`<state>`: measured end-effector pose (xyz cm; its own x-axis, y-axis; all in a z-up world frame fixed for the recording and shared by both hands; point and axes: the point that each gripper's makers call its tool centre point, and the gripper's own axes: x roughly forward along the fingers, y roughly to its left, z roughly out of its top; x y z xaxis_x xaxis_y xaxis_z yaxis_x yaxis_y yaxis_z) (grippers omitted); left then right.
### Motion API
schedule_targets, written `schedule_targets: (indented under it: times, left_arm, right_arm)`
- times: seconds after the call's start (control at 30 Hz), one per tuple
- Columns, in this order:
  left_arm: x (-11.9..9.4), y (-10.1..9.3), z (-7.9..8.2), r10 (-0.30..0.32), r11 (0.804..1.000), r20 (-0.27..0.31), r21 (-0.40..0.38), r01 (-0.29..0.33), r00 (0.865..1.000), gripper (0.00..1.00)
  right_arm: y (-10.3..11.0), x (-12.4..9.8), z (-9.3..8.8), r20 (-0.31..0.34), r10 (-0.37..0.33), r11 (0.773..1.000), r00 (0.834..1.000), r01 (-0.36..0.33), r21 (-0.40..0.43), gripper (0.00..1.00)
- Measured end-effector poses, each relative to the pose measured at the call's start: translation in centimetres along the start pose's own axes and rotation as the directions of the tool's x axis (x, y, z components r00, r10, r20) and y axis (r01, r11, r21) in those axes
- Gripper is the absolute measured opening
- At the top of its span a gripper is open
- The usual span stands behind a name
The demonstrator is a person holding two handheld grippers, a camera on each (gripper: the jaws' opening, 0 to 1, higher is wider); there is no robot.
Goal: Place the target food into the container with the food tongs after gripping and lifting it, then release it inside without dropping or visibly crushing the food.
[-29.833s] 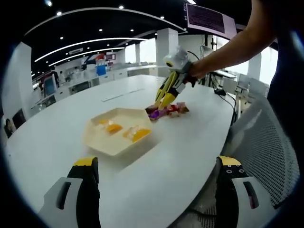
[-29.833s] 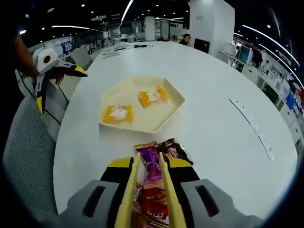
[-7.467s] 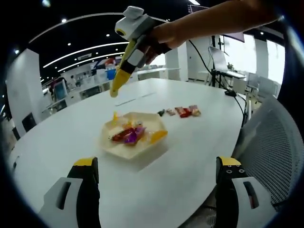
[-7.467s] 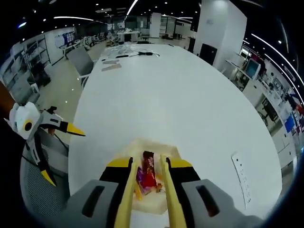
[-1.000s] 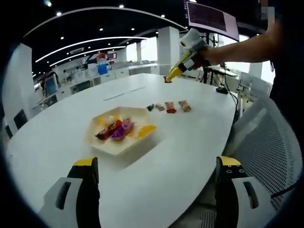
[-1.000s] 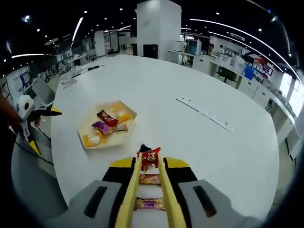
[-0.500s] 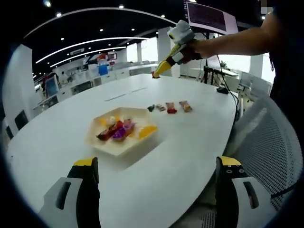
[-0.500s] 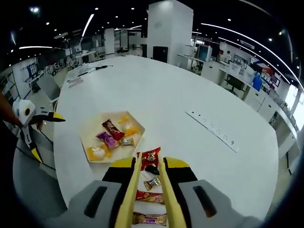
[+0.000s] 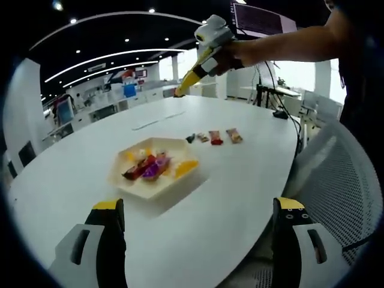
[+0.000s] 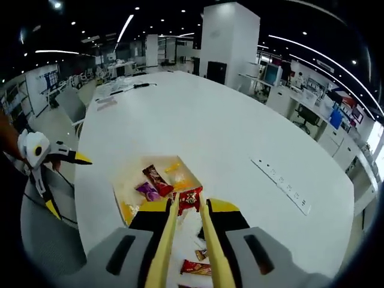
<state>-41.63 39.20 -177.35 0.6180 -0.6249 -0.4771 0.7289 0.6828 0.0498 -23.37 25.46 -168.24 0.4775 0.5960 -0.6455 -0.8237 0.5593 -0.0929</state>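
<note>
A cream hexagonal tray (image 9: 150,192) on the white table holds a red snack (image 9: 135,171), a purple snack (image 9: 155,167) and an orange one (image 9: 186,165). My left gripper (image 9: 198,204) stands wide open at the near table edge, holding nothing. My right gripper (image 9: 207,39), held by a hand, hangs high over the far side of the table. In the right gripper view, my right gripper (image 10: 188,204) works yellow tongs that pinch a red wrapped snack (image 10: 189,197) above the tray (image 10: 128,183), near its edge.
Several loose wrapped snacks (image 9: 215,137) lie in a row on the table to the right of the tray; some of these snacks (image 10: 196,267) also show between the tongs. A mesh chair (image 9: 342,174) stands at the right. A flat strip (image 10: 281,186) lies farther along the table.
My right gripper has carried the red snack up and across from over the loose row to above the tray. My left gripper has stayed where it was, open.
</note>
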Motion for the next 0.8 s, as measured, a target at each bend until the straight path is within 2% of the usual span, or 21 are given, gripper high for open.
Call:
schedule_targets:
  times: [0.33, 0.5, 0.8]
  left_arm:
    - [0.0, 0.3, -0.1, 0.014, 1.0, -0.004, -0.006, -0.014, 1.0, 1.0]
    - [0.0, 0.1, -0.2, 0.01, 1.0, -0.006, -0.001, -0.01, 1.0, 1.0]
    - [-0.1, 0.6, -0.2, 0.027, 1.0, -0.007, -0.01, -0.027, 1.0, 1.0]
  right_arm:
    - [5.1, 3.4, 3.4, -0.005, 0.093, 0.993, 0.996, -0.093, -0.074, 0.22]
    - [6.4, 5.0, 4.2, 0.002, 0.126, 0.989, 0.992, -0.125, -0.075, 0.22]
    - [8.2, 7.2, 3.4, -0.024, 0.159, 0.985, 0.987, -0.16, -0.071, 0.22]
